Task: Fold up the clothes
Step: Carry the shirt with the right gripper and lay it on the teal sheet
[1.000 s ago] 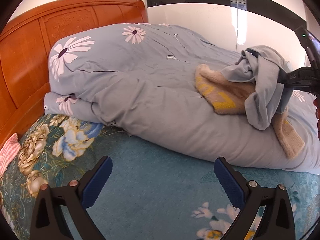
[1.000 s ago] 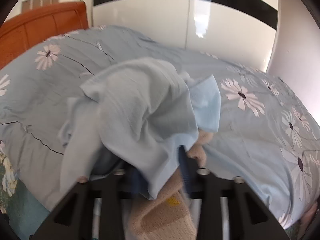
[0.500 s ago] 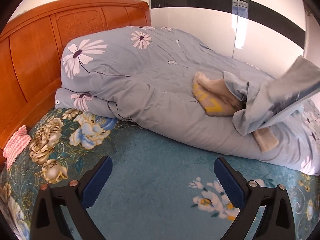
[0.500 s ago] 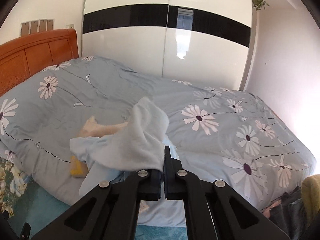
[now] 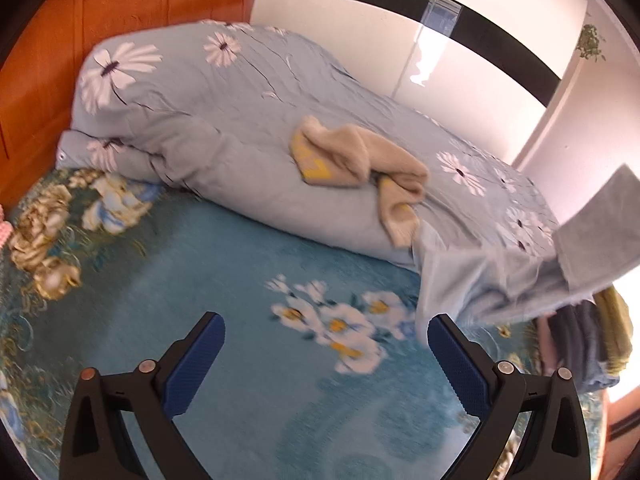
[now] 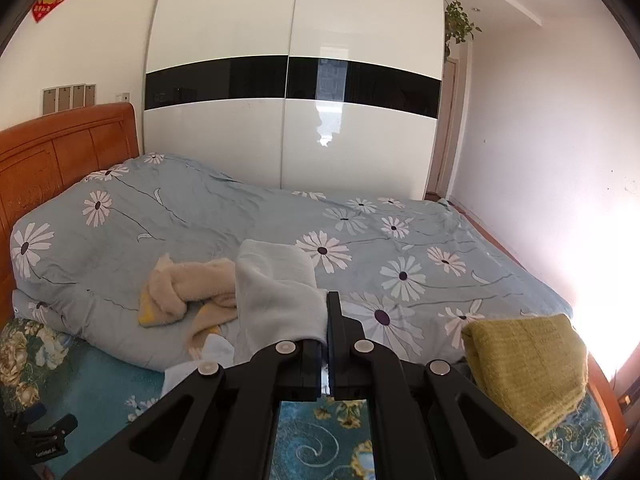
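One light-blue garment [image 6: 276, 296], one beige garment [image 5: 360, 156], two claws [image 5: 326, 364] [image 6: 325, 344].

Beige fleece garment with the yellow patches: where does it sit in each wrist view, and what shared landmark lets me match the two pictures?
Left wrist view: the beige fleece garment with yellow patches lies crumpled on the daisy-print grey-blue duvet, right of centre in the upper half.
Right wrist view: the garment lies left of centre, just left of the pale blue cloth pinched in the right claw.
Shared landmark: the orange wooden headboard.
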The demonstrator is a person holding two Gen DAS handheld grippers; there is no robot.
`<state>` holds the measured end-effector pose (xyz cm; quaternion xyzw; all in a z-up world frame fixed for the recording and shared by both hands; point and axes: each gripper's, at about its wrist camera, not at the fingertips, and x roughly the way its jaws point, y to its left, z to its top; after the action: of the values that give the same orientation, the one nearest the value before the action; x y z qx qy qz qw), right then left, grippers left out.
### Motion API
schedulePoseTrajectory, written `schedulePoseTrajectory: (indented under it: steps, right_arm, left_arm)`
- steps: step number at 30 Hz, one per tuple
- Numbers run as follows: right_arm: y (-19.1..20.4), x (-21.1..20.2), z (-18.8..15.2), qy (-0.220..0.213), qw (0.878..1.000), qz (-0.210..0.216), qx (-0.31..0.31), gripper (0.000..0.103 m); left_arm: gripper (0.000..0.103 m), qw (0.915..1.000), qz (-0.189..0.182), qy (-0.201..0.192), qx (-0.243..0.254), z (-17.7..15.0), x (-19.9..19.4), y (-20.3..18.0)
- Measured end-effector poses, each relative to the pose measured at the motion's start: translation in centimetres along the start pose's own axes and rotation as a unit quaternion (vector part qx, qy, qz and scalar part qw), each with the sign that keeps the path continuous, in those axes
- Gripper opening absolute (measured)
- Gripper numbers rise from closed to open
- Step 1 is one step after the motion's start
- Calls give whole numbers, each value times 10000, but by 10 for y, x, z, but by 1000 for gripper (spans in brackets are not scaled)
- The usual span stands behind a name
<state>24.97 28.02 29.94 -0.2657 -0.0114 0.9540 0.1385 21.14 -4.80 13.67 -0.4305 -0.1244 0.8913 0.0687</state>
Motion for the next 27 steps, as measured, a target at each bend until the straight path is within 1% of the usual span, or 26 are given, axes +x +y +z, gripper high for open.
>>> schedulePoseTrajectory:
  steps: [2, 4, 6, 8, 10, 12, 14, 17, 20, 21, 22, 23, 24, 25, 26, 27]
  right_arm:
    - [-14, 4, -25, 351, 9993, -161, 0, 2]
    - [-31, 10, -56, 814, 9964, -196, 131, 2]
    - [-43, 15, -86, 1183, 9923, -263, 253, 2]
    - [-59, 18, -116, 1517, 9869, -409, 375, 2]
    - [-77, 18, -140, 1770, 9813, -487, 580, 2]
    - [-92, 15, -160, 1965, 9758, -540, 798, 2]
    - [-103, 12, -177, 2108, 9716, -574, 904, 2]
    - [-113, 9, -190, 2258, 9671, -618, 996, 2]
    - [-123, 12, -198, 2364, 9630, -661, 1116, 2]
    - [-125, 12, -199, 2382, 9620, -675, 1149, 2]
    - [-128, 12, -201, 2399, 9611, -689, 1182, 2]
    - [-129, 13, -202, 2410, 9604, -703, 1205, 2]
    - [-131, 14, -203, 2416, 9600, -712, 1220, 2]
    - [-132, 15, -204, 2419, 9597, -716, 1236, 2]
    - [-133, 15, -204, 2418, 9596, -717, 1247, 2]
    - [-133, 15, -205, 2413, 9595, -717, 1267, 2]
  left_arm:
    - [103, 9997, -83, 158, 148, -7, 6, -14]
    - [103, 9988, -181, 343, 296, -15, 12, -26]
    - [103, 9972, -328, 525, 418, -27, 18, -36]
    - [103, 9939, -448, 856, 536, -38, 34, -50]
    - [103, 9905, -546, 1086, 639, -47, 48, -65]
    - [103, 9853, -654, 1367, 790, -57, 66, -84]
    - [103, 9808, -746, 1531, 951, -65, 80, -101]
    - [102, 9747, -790, 1721, 1189, -75, 101, -123]
    - [94, 9687, -887, 1921, 1298, -81, 119, -138]
    - [87, 9663, -901, 2004, 1338, -83, 125, -144]
    - [73, 9640, -916, 2099, 1352, -84, 130, -146]
    - [65, 9615, -930, 2195, 1363, -86, 134, -148]
    - [48, 9593, -926, 2312, 1328, -88, 140, -150]
    - [34, 9570, -922, 2428, 1292, -91, 145, -151]
    - [29, 9546, -917, 2540, 1257, -93, 150, -153]
    - [18, 9542, -912, 2569, 1236, -95, 152, -153]
